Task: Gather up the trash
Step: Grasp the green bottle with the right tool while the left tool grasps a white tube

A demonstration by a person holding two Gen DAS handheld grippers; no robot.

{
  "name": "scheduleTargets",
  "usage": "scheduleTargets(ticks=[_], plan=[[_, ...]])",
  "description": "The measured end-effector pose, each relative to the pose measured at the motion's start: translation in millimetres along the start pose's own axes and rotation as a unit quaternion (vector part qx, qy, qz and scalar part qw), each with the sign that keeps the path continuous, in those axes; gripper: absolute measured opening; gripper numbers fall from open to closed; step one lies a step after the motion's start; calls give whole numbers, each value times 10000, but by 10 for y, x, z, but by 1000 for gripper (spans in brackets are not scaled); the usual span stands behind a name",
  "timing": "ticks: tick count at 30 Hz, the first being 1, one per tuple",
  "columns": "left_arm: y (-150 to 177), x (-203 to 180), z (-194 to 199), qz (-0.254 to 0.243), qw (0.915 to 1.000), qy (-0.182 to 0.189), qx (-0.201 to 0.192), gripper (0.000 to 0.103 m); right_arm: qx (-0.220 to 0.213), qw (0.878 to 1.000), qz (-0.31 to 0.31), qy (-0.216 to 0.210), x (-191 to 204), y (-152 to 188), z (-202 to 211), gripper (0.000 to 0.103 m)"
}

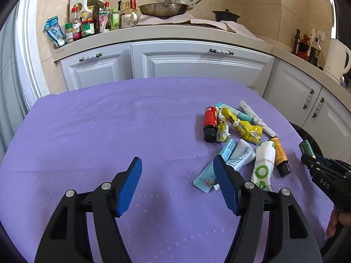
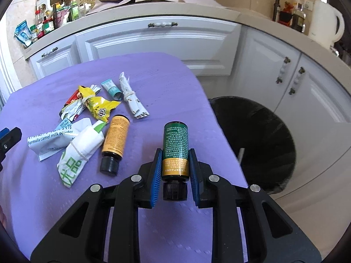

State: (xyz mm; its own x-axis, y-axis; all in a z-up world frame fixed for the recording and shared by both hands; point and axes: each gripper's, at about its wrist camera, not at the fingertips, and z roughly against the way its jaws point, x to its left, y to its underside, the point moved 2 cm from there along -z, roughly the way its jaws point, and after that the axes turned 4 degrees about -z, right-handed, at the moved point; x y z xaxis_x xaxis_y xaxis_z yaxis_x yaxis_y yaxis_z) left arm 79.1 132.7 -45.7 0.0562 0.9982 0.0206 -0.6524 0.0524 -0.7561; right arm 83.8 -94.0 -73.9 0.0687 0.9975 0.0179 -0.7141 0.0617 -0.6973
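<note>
Green bottle (image 2: 176,146) clamped between right gripper (image 2: 175,164) fingers, left gripper (image 1: 177,184) fingers wide apart, empty

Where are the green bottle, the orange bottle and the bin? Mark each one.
green bottle (image 2: 176,141), right wrist view, on its green label, above the jaws.
orange bottle (image 2: 115,137), right wrist view, on its orange label.
bin (image 2: 258,122), right wrist view, on its dark inner liner.

We see the right tongs (image 1: 307,153) cut off at the frame edge in the left wrist view; the trash bin (image 2: 274,144) sits partly hidden behind the surface (image 2: 175,83); the green bottle's (image 2: 176,146) print is too small to read.
</note>
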Motion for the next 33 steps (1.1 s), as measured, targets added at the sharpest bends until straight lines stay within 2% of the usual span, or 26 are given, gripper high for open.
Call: scheduleTargets(ticks=[10, 20, 23, 24, 26, 29, 33], plan=[[27, -169, 150, -233, 9995, 142, -156, 66, -175, 9996, -189, 116, -207, 90, 206, 23], [31, -465, -73, -748, 9967, 264, -194, 64, -295, 9986, -430, 121, -408, 105, 313, 23], [47, -493, -181, -788, 9962, 368, -39, 50, -306, 9983, -492, 106, -463, 112, 322, 23], [50, -497, -225, -778, 9958, 481, 54, 44, -305, 9982, -506, 102, -475, 114, 321, 23], [64, -505, -251, -747, 9952, 613, 162, 24, -302, 9980, -542, 93, -505, 115, 318, 23], [86, -534, -249, -799, 9942, 688, 217, 10, -286, 9977, -605, 69, -544, 119, 293, 23], [109, -612, -176, -950, 9916, 869, 107, 2, -262, 9977, -626, 56, -563, 128, 267, 23]])
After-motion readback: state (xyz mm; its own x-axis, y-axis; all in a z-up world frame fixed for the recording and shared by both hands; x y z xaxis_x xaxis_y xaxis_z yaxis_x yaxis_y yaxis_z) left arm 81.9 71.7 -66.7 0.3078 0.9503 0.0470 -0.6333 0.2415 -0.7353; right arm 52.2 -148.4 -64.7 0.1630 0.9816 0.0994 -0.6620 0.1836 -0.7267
